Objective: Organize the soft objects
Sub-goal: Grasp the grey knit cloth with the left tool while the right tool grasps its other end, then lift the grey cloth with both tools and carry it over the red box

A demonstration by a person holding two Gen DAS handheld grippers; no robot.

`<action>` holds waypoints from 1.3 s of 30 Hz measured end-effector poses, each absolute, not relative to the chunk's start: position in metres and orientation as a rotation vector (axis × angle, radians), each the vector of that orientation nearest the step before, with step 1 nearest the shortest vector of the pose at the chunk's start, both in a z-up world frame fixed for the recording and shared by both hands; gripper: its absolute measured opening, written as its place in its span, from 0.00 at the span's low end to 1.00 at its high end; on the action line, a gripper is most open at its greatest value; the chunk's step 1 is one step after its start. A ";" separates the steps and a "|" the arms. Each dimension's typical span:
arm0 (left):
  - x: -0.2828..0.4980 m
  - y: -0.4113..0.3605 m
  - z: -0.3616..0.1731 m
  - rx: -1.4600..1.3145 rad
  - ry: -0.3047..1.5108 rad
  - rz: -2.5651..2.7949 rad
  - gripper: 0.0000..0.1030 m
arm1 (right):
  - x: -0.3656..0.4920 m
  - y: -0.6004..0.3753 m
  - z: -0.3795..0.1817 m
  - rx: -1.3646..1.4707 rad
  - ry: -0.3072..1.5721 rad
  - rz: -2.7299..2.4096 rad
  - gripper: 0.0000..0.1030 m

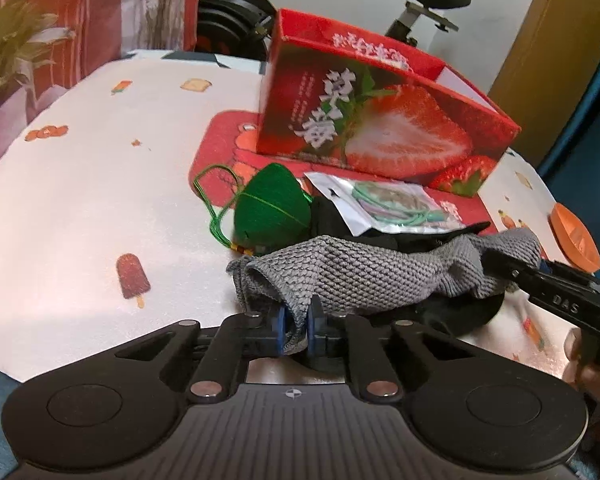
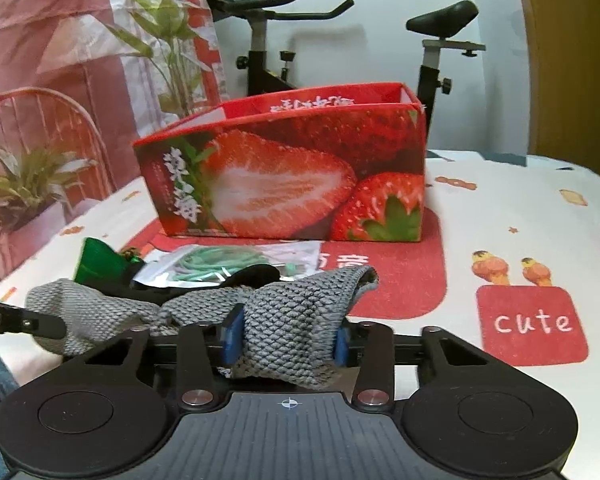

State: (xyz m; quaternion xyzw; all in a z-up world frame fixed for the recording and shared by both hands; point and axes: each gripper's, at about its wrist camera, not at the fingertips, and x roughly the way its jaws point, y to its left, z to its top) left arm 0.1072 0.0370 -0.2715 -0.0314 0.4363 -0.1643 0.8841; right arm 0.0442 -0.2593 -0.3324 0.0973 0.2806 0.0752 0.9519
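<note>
While we hold the cloth (image 1: 364,276) over the bench (image 1: 80,208), left gripper (image 1: 297,330) pinching one end and right gripper (image 2: 285,340) clamped on the other bunch, lifting could drag the packet (image 1: 384,206) or make the thin pinch slip.

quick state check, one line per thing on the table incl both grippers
left gripper: shut on one end of the grey knit cloth
right gripper: shut on its other end, bunched
grey knit cloth: crumpled, stretched between both
strawberry box: upright, top open
green pouch: lying on table
clear packet: flat, sealed
</note>
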 end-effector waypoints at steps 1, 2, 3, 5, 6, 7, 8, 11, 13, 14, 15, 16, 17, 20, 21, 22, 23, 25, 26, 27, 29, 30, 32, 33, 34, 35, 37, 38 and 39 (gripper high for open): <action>0.107 0.038 -0.271 -0.066 0.902 -0.335 0.10 | 0.044 -0.259 -0.331 0.203 0.566 0.161 0.33; 0.107 0.038 -0.270 -0.070 0.897 -0.330 0.09 | 0.043 -0.260 -0.330 0.206 0.557 0.170 0.32; 0.107 0.040 -0.269 -0.077 0.891 -0.327 0.09 | 0.042 -0.260 -0.328 0.207 0.549 0.178 0.31; 0.105 0.042 -0.266 -0.090 0.875 -0.329 0.08 | 0.040 -0.260 -0.323 0.212 0.527 0.186 0.29; 0.104 0.042 -0.264 -0.093 0.862 -0.331 0.08 | 0.038 -0.260 -0.321 0.217 0.517 0.189 0.29; 0.103 0.042 -0.261 -0.092 0.847 -0.332 0.08 | 0.037 -0.260 -0.318 0.221 0.505 0.191 0.29; 0.101 0.041 -0.258 -0.090 0.830 -0.332 0.07 | 0.035 -0.260 -0.314 0.220 0.487 0.193 0.28; 0.094 0.040 -0.245 -0.104 0.762 -0.350 0.07 | 0.031 -0.260 -0.304 0.214 0.440 0.187 0.28; 0.090 0.040 -0.238 -0.107 0.722 -0.354 0.07 | 0.029 -0.262 -0.299 0.223 0.418 0.184 0.28; 0.089 0.040 -0.236 -0.111 0.710 -0.356 0.07 | 0.029 -0.262 -0.298 0.224 0.412 0.182 0.28; 0.089 0.040 -0.235 -0.115 0.704 -0.356 0.07 | 0.029 -0.262 -0.297 0.222 0.409 0.182 0.28; 0.089 0.040 -0.235 -0.116 0.702 -0.354 0.07 | 0.029 -0.262 -0.296 0.222 0.408 0.181 0.28; 0.089 0.039 -0.236 -0.114 0.704 -0.353 0.07 | 0.029 -0.262 -0.296 0.223 0.410 0.181 0.28; 0.091 0.038 -0.236 -0.114 0.707 -0.348 0.07 | 0.029 -0.261 -0.295 0.218 0.411 0.182 0.28; 0.091 0.037 -0.236 -0.114 0.704 -0.348 0.07 | 0.028 -0.260 -0.294 0.218 0.408 0.183 0.28; 0.092 0.038 -0.235 -0.113 0.701 -0.348 0.07 | 0.029 -0.260 -0.293 0.218 0.405 0.184 0.28; 0.092 0.037 -0.234 -0.105 0.701 -0.345 0.07 | 0.029 -0.261 -0.292 0.216 0.401 0.185 0.28; 0.094 0.037 -0.231 -0.093 0.695 -0.336 0.07 | 0.032 -0.260 -0.288 0.216 0.397 0.194 0.28; 0.095 0.037 -0.227 -0.091 0.686 -0.332 0.07 | 0.034 -0.260 -0.285 0.215 0.392 0.198 0.28; 0.096 0.037 -0.221 -0.094 0.671 -0.328 0.07 | 0.036 -0.260 -0.279 0.208 0.383 0.202 0.28; 0.101 0.038 -0.207 -0.100 0.635 -0.332 0.07 | 0.041 -0.260 -0.267 0.184 0.361 0.202 0.28; 0.103 0.037 -0.200 -0.098 0.617 -0.336 0.07 | 0.044 -0.260 -0.261 0.180 0.349 0.204 0.28; 0.108 0.033 -0.186 -0.087 0.582 -0.347 0.07 | 0.053 -0.263 -0.245 0.181 0.329 0.206 0.28; 0.113 0.030 -0.178 -0.082 0.566 -0.354 0.07 | 0.058 -0.265 -0.237 0.183 0.322 0.207 0.28; 0.118 0.028 -0.172 -0.080 0.556 -0.361 0.07 | 0.064 -0.268 -0.230 0.185 0.321 0.208 0.28; 0.124 0.026 -0.166 -0.084 0.550 -0.368 0.07 | 0.071 -0.271 -0.223 0.188 0.322 0.209 0.28; 0.140 0.022 -0.158 -0.095 0.556 -0.384 0.07 | 0.087 -0.278 -0.211 0.189 0.339 0.214 0.28; 0.148 0.019 -0.154 -0.099 0.563 -0.392 0.07 | 0.097 -0.282 -0.206 0.187 0.357 0.215 0.28; 0.158 0.017 -0.152 -0.100 0.575 -0.399 0.07 | 0.106 -0.284 -0.202 0.190 0.380 0.219 0.28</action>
